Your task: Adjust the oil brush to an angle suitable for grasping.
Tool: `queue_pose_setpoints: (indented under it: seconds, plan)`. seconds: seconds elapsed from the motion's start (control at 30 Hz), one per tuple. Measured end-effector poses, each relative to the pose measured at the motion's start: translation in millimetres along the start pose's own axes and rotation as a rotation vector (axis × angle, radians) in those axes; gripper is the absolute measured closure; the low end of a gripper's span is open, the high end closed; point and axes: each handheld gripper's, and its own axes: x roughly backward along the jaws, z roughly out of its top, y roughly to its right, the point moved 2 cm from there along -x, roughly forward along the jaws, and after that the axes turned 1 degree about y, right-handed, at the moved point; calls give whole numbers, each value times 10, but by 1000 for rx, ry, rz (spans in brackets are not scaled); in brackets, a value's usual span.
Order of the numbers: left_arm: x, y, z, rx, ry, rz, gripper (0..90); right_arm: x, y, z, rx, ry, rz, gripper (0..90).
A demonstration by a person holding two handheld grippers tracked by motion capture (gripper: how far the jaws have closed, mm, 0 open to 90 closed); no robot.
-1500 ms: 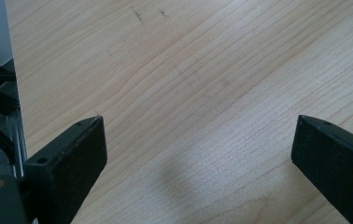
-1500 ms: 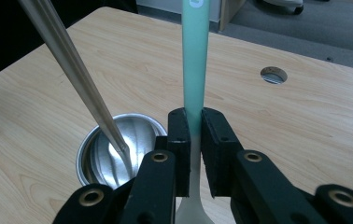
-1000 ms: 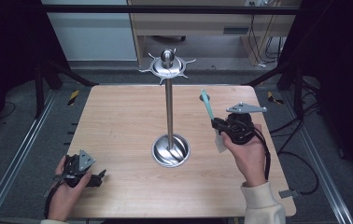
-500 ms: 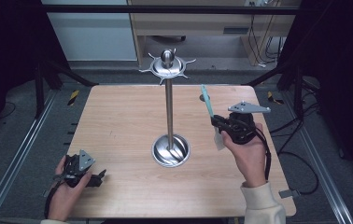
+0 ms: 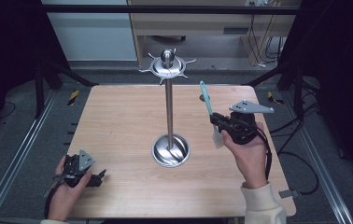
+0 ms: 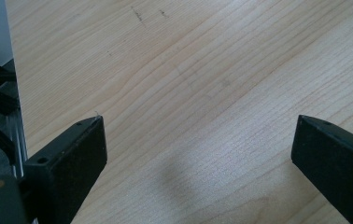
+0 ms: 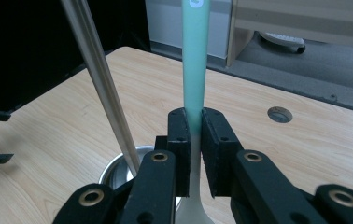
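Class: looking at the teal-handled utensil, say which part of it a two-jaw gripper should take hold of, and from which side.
Grip the utensil low on its slim handle, just above the pale head, as the right gripper does. Judging by that flat, narrow neck, the jaws should close from either side, leaving the holed top end free.

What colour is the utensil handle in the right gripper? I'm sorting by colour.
Teal-green, paling to white near the head; the right gripper view shows the utensil handle best, clamped in the right gripper.

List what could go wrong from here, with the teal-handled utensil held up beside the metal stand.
1. The right tongs pinch the teal-handled utensil low on its handle, near the pale head, so the long upper part could pivot or slip.
2. The hooks on the metal stand are small, and the handle's hanging hole is tiny; a miss may knock the stand.
3. The left tongs rest open, far off, unable to steady the stand.
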Motion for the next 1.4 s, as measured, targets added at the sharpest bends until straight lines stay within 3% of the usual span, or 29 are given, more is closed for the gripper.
queue_pose_setpoints:
  seconds: [0.93, 1.4]
  plan:
    - [-2, 1, -1, 1, -1, 0, 31, 158, -93, 121, 9, 76, 25, 823]
    - [1, 0, -1, 1, 1, 0, 31, 279, -207, 219, 36, 148, 64, 823]
